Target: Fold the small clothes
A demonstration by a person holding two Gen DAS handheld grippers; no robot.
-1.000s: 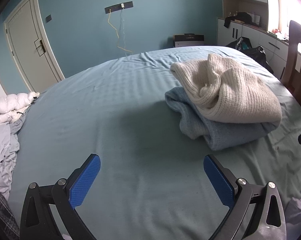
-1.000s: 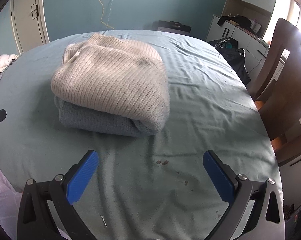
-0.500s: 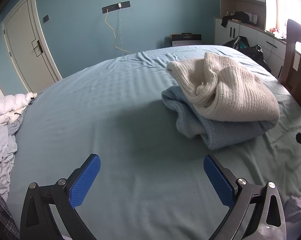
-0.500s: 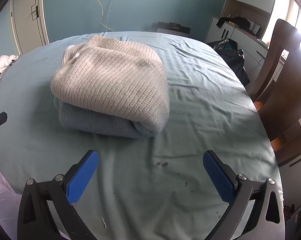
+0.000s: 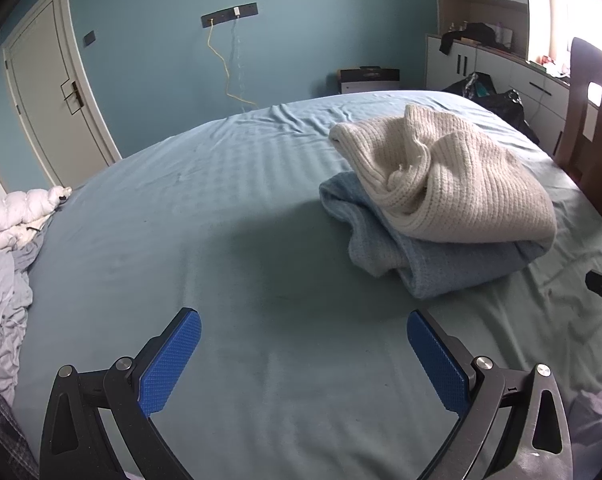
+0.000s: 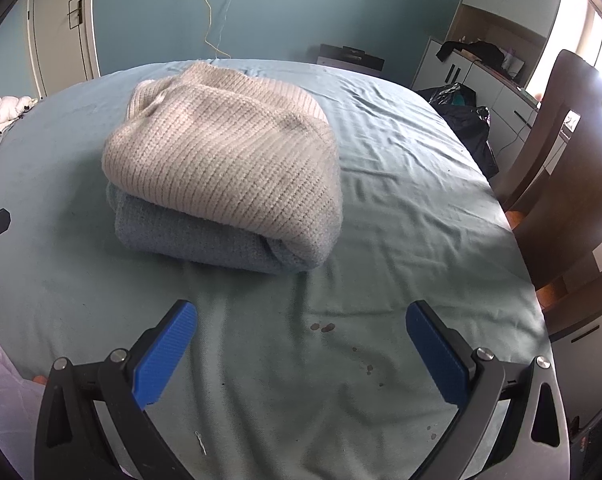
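The folded sweaters [image 6: 221, 168] lay ahead-left of the empty, spread right gripper [image 6: 301, 356], nearer than the equally spread left gripper [image 5: 304, 356]

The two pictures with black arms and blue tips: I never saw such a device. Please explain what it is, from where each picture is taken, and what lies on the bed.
These are two hand-held grippers; a person carries one in each hand. Each has a wide-angle camera looking forward along its two black fingers with blue pads. One picture comes from the left gripper, the other from the right gripper. Both are open and hold nothing. On the light blue bed sheet lies a folded cream knitted sweater, stacked on a folded pale blue knitted garment. The left view also shows crumpled white bedding at the bed's edge.
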